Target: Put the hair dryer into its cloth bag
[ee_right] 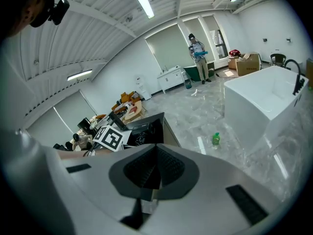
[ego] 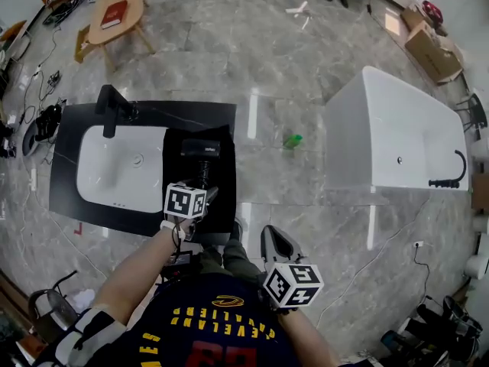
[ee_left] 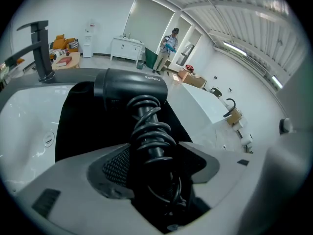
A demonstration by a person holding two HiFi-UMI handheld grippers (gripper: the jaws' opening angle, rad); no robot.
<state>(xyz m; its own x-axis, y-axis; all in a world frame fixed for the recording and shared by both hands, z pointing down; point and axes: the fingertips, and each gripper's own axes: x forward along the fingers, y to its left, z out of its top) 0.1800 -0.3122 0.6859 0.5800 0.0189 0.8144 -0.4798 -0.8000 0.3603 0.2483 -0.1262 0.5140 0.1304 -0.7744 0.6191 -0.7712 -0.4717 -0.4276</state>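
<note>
A black hair dryer (ego: 200, 150) lies on a black cloth bag (ego: 174, 176) spread flat over the dark counter (ego: 67, 168), to the right of the white sink (ego: 114, 170). My left gripper (ego: 205, 186) points steeply down at the dryer's handle. In the left gripper view the dryer's head (ee_left: 131, 85) faces away. Its handle with the cord (ee_left: 151, 131) wound around it runs back between my left gripper's (ee_left: 156, 166) wide jaws, and the pads stand clear of it. My right gripper (ego: 273, 240) hangs by the person's waist, away from the counter, shut and empty (ee_right: 155, 168).
A black faucet (ego: 113, 107) stands at the sink's far left corner. A white bathtub (ego: 397, 128) sits to the right across the marble floor, with a green bottle (ego: 293, 140) on the floor between. A wooden table (ego: 116, 14) is far back left.
</note>
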